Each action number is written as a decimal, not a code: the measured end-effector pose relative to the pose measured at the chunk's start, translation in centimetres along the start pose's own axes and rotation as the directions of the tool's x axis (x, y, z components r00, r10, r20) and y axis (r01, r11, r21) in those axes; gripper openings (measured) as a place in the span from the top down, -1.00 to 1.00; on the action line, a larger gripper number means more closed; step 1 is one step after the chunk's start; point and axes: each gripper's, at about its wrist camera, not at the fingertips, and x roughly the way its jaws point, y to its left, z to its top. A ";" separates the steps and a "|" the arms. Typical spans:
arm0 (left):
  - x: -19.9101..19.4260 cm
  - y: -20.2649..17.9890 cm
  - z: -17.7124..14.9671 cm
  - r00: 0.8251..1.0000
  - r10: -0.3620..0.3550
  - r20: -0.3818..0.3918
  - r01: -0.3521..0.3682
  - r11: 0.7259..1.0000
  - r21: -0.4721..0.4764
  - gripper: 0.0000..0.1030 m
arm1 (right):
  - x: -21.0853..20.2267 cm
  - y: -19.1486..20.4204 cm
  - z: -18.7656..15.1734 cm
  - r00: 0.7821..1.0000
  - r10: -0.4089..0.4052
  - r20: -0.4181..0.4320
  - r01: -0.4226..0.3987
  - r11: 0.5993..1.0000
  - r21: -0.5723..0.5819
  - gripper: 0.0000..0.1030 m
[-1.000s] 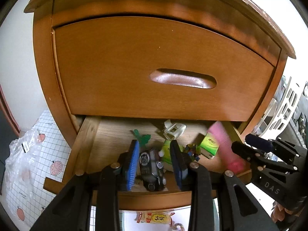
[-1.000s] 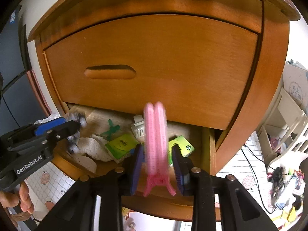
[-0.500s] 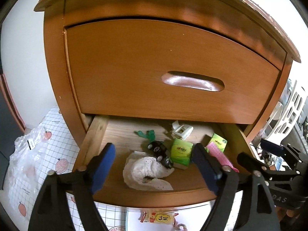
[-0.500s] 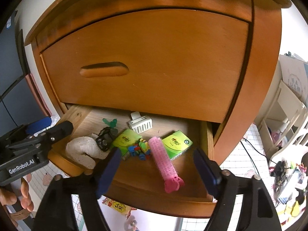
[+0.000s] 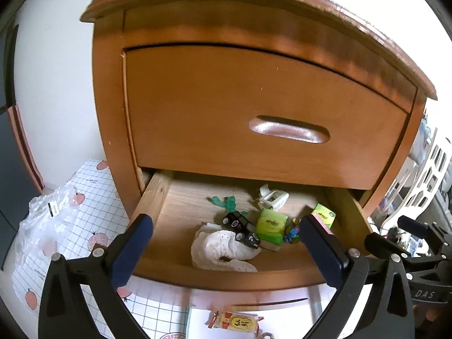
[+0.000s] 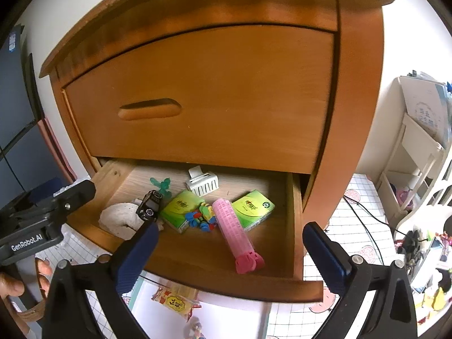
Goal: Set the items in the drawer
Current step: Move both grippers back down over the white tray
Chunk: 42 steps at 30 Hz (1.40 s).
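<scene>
The lower drawer (image 6: 293, 220) of the wooden nightstand (image 6: 226, 90) stood pulled out, and most of the work looked done: a pink hair roller (image 6: 233, 226) lay lengthwise near its front right, and a black toy car (image 6: 149, 206) sat tilted against a white lacy cloth (image 6: 118, 219) at the front left. Around them lay two green tissue packs (image 6: 252, 209), a small heap of colourful toy pieces (image 6: 202, 217), a white claw clip (image 6: 202, 183) and a green plastic trinket (image 6: 161, 183) toward the back.

The left tool (image 5: 226, 250) and the right tool (image 6: 231, 254) both hung in front of the drawer's edge, their jaws opening wide with nothing clamped between them; the drawer's contents merely showed through the gaps. What seemed left, as a judgement, was a snack packet (image 6: 176, 302) lying on the floor below the drawer, and perhaps pushing the drawer shut.

The nightstand was smooth, glossy orange-brown wood with a curved front and a carved oval pull. The drawer floor was paler, matte grain. The roller was a ribbed plastic cylinder with a flared base; the cloth looked soft, perforated and crumpled; the tissue packs were flat, shiny film-wrapped rectangles. The tool pads were dark blue and rubbery.
</scene>
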 end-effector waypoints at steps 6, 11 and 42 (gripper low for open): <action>-3.0 0.1 -0.8 0.997 -0.040 0.061 0.041 0.999 -0.021 -1.00 | -2.6 -0.1 -1.0 0.998 0.013 0.056 -0.014 1.000 0.012 -1.00; -5.5 -0.4 -3.0 0.988 -0.091 0.126 0.091 0.996 0.002 -1.00 | -5.1 0.2 -3.2 0.993 0.035 0.116 -0.036 0.999 0.010 -1.00; 7.2 2.0 -21.9 0.907 -0.077 -0.413 0.023 0.991 -0.135 -1.00 | 8.3 0.0 -21.4 0.949 0.087 -0.304 -0.062 0.994 0.091 -1.00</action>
